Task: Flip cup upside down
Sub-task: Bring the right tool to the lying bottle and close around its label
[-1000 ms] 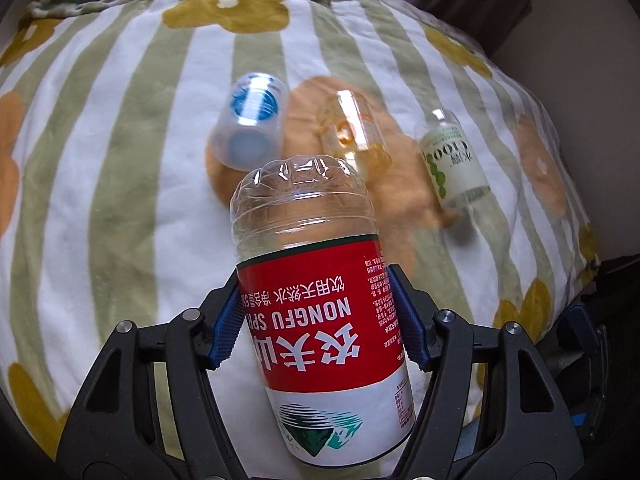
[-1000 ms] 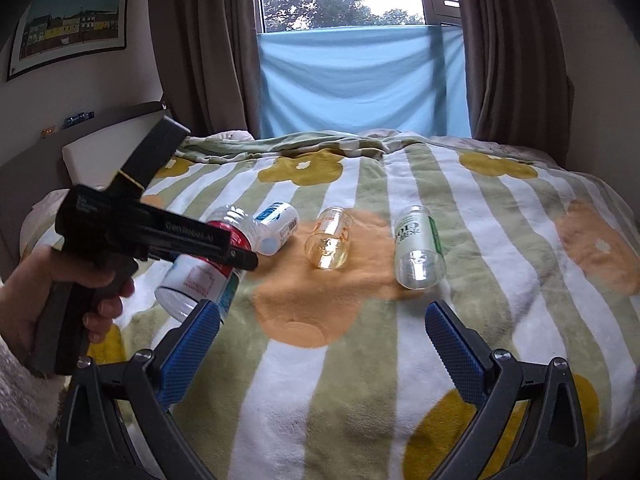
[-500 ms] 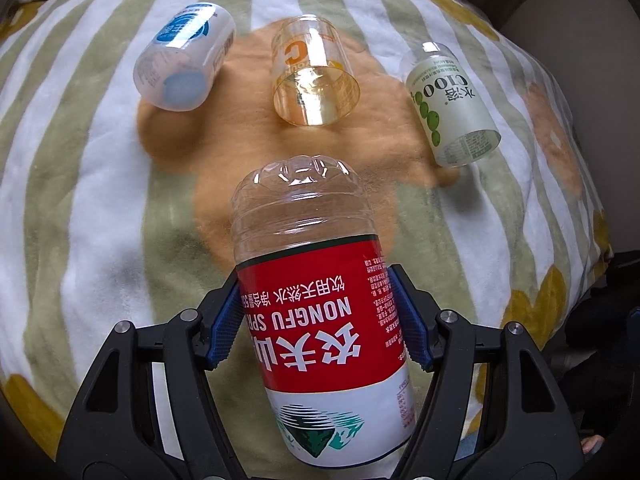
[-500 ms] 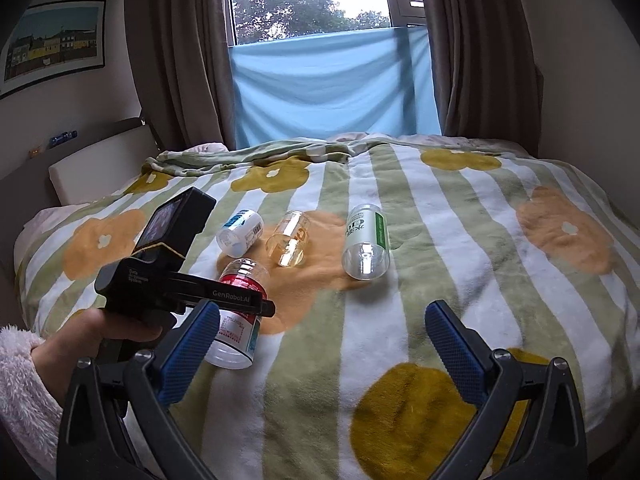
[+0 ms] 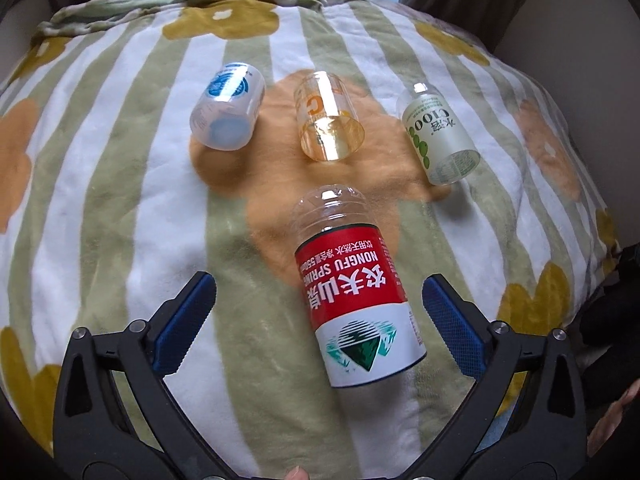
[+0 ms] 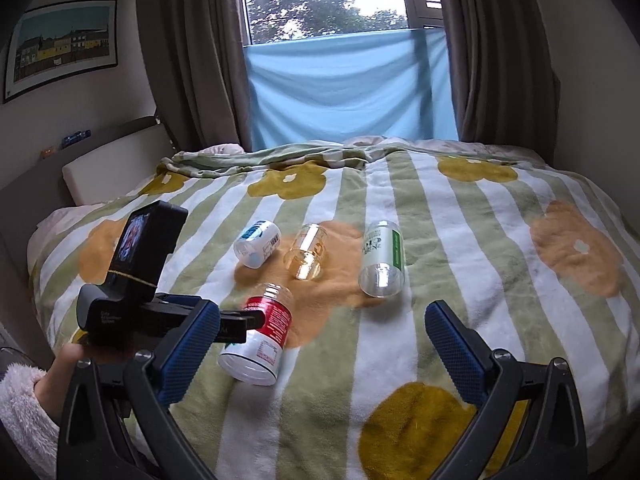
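Observation:
A cut-bottle cup with a red label (image 5: 352, 300) lies on its side on the striped blanket (image 5: 120, 200). Its clear domed end points away from me. My left gripper (image 5: 320, 284) is open, with its blue pads either side of the cup and not touching it. In the right wrist view the same red cup (image 6: 264, 336) rests beside the left gripper's body (image 6: 160, 316), which a hand (image 6: 68, 364) holds. My right gripper (image 6: 322, 312) is open and holds nothing, nearer than the cups.
Three other cups lie on their sides in a row farther back: a blue-labelled one (image 5: 228, 112), a clear amber one (image 5: 328, 120) and a green-and-white one (image 5: 440, 136). Curtains (image 6: 192, 60) and a window stand behind the bed. The bed's edge falls away at the right.
My left gripper has opened and let go of the red-labelled cup, which now lies on the blanket. The left gripper has drawn back from it. The right gripper stays open.

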{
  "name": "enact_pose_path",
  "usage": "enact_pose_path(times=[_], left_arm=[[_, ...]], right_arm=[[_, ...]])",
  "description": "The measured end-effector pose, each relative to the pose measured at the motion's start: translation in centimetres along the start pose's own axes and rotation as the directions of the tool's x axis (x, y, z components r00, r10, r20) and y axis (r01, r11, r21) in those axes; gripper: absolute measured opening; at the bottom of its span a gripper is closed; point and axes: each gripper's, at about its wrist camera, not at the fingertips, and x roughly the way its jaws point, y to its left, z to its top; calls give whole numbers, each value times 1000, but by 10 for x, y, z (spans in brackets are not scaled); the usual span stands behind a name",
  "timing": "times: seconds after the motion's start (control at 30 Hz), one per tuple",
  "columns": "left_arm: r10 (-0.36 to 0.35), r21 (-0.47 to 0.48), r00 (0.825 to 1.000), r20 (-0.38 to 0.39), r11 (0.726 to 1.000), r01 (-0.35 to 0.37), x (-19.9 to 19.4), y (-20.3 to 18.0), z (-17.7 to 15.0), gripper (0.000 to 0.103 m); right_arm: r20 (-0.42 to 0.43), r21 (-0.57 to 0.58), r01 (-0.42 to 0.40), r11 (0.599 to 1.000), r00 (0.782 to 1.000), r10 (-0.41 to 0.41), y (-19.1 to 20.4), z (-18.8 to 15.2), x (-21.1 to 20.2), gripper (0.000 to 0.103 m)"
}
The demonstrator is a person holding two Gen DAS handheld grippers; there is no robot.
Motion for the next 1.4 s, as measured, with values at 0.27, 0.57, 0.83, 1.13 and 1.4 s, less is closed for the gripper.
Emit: enact_pose_path(times=[0.27,0.57,0.83,1.13,1.4], left_arm=[[40,0,995,92,999,-40,-42,26,-9,103],[72,1,985,157,997,-74,-54,61,-37,103],[50,-29,985,163,999,-46,-51,89,-56,103],[-8,-52,988,153,999,17,-42,97,-63,103],[-31,-64,988,148,997,41,-43,99,-67,103]], right_arm=[[-312,-23,-198,980,933,181,12,76,63,103],[-781,37,-145,989,613,119,40,49,205,103],[-909,93,-29,995,406,97,38,7,261,97],[-926,39,-6,999,375,38,54,-4,266,76],[-921,28,8,1000,388,23,51,-1,271,58]])
